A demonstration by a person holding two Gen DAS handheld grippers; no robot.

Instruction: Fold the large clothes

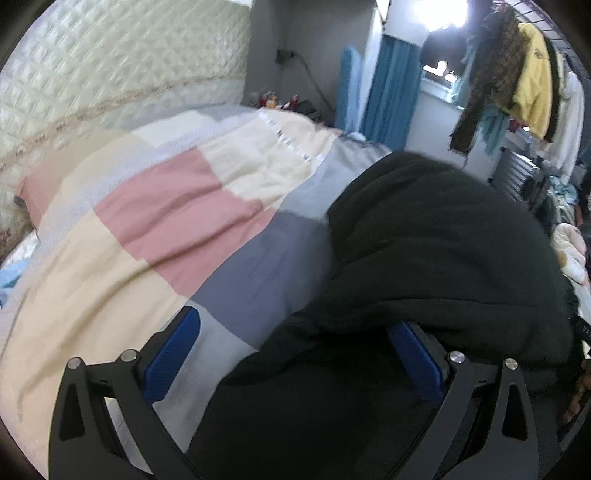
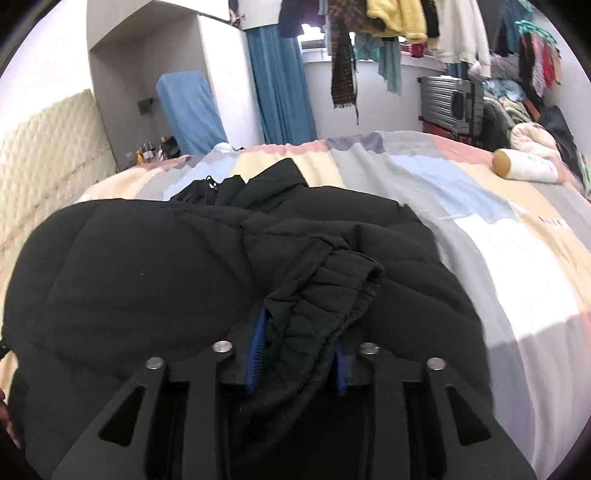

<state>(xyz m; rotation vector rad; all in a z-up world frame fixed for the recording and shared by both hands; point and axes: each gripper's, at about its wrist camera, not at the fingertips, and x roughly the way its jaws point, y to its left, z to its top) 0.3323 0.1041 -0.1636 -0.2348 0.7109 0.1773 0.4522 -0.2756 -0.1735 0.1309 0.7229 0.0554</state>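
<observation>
Black padded jacket (image 2: 155, 280) lies bunched on the bed, on a patchwork bedspread (image 1: 177, 221) of cream, pink, grey and pale blue blocks. In the right wrist view the jacket fills the near and middle ground, its hood or collar end reaching toward the far side of the bed.

Right tongs (image 2: 297, 354): jaws narrowly apart, with the jacket's elasticated sleeve cuff (image 2: 332, 291) lying between the blue pads (image 2: 255, 350). Cuff fabric touches the left pad; whether both pads press on it cannot be told from this view. Cuff opening points up and right, resting on the jacket body.

Left tongs (image 1: 291, 354): jaws wide apart, hanging over the near left edge of the jacket. Left blue pad (image 1: 171, 358) is over bare bedspread; right pad is partly hidden under a fold of black fabric. Nothing is clamped between them.

Surroundings: quilted cream headboard (image 1: 110, 74) at far left. Blue curtain (image 2: 277, 85) and window on the far wall. Clothes (image 2: 391, 18) hang on a rail at upper right, a yellow garment among them. Silver suitcase (image 2: 448, 99) past the far right side of the bed. A cream plush toy (image 2: 528, 168) with a brown end lies at the bed's far right edge. Small bottles stand in the far left corner by the headboard.
</observation>
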